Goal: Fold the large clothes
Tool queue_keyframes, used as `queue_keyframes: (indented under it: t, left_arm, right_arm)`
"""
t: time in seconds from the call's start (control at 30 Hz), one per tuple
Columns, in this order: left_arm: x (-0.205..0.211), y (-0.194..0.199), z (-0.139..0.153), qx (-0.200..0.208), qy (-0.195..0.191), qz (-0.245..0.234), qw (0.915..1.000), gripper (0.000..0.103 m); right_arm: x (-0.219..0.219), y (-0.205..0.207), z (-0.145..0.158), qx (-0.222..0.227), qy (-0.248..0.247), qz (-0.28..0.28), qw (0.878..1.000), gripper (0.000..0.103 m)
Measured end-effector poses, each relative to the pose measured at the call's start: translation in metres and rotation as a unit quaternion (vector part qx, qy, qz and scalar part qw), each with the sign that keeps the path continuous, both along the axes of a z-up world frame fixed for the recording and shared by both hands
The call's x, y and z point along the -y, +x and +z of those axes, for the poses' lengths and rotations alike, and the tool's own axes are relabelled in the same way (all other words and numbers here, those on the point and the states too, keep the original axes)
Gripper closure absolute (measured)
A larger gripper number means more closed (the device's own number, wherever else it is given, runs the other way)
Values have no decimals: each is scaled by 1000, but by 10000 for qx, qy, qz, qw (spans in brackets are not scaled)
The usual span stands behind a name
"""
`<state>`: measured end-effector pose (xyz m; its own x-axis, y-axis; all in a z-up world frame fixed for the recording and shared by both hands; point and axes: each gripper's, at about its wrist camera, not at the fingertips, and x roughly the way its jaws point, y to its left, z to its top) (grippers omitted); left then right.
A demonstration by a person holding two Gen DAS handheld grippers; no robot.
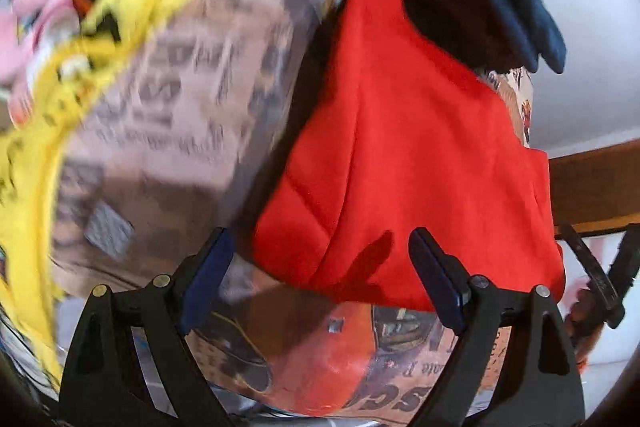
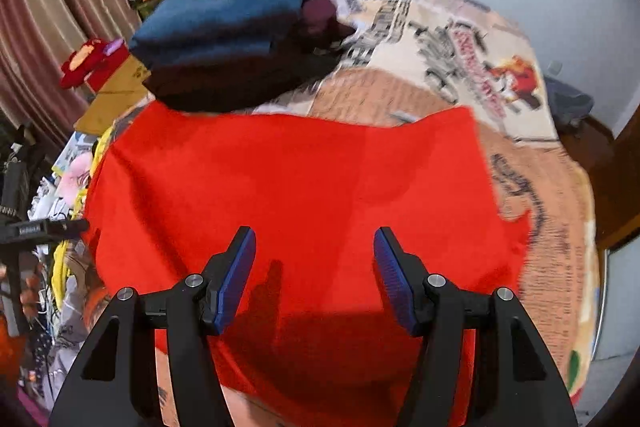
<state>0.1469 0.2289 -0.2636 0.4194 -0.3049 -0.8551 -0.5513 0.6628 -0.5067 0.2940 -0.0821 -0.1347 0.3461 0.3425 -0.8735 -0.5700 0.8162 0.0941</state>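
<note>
The red garment [image 2: 288, 195] lies spread on the printed bedspread [image 2: 532, 155], a pile of dark folded clothes [image 2: 216, 39] at its 11 o'clock. Both the left tool [image 1: 320, 279] and right tool [image 2: 314, 275] hover wide, holding nothing. Probably between folds; next, pinch an edge.

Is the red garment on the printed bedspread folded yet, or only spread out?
Partly folded: the red fabric garment shows a lengthwise crease, and the left wrist view shows layered edges. Both grippers are open above it.
</note>
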Motion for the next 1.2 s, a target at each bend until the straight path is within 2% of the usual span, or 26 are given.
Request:
queue_keyframes:
  t: [0.07,0.17,0.27,0.4,0.43,0.53,0.57,0.6,0.63,0.67,0.7,0.77,0.87,1.0,1.13,1.2]
  left_arm:
    - [6,-3,-7,-52,-78,-3,10000,13]
    - [17,-5,-21,11,-644,10,9979,13]
    - [23,-1,-21,197,-710,47,9973,13]
    - [24,11,-23,529,-1114,282,9920,13]
    - [24,13,-24,566,-1104,323,9918,13]
    - [23,22,-24,738,-960,551,9911,19]
    - [22,22,-22,760,-879,658,9910,32]
    - [21,22,-18,803,-716,804,9909,49]
    - [20,22,-11,889,-525,879,9908,59]
    - [19,23,-8,924,-417,881,9909,76]
    - [22,26,-2,978,-251,843,9913,81]
    - [27,31,8,1045,46,714,9920,88]
    - [33,39,31,1231,626,552,9889,89]
    - [26,30,71,1695,927,528,9797,90]
    - [22,29,114,2129,1265,479,9677,90]
    - [26,29,136,2330,1551,428,9591,90]
  right_arm:
    - [-7,0,-8,-118,-79,23,9999,46]
    - [-11,-2,-21,-302,-147,76,9994,46]
    - [-11,-5,-29,-325,-219,113,9992,46]
    - [-7,-5,-29,-373,-143,126,9991,45]
    - [-7,-5,-29,-380,-134,130,9991,45]
    - [-7,-4,-30,-381,-105,138,9991,45]
    - [-7,-5,-30,-358,-108,140,9992,45]
    - [-7,-5,-30,-339,-114,144,9993,45]
    - [-7,-6,-30,-314,-125,148,9993,45]
    - [-8,-7,-29,-288,-143,145,9994,45]
    - [-8,-7,-28,-271,-152,145,9994,45]
    - [-9,-8,-26,-235,-197,146,9994,45]
    - [-11,-10,-22,-123,-307,172,9993,45]
    - [-14,-17,-9,7,-231,271,9994,45]
    - [-21,-27,5,152,-94,442,9989,45]
    - [-27,-34,10,263,-74,562,9980,45]
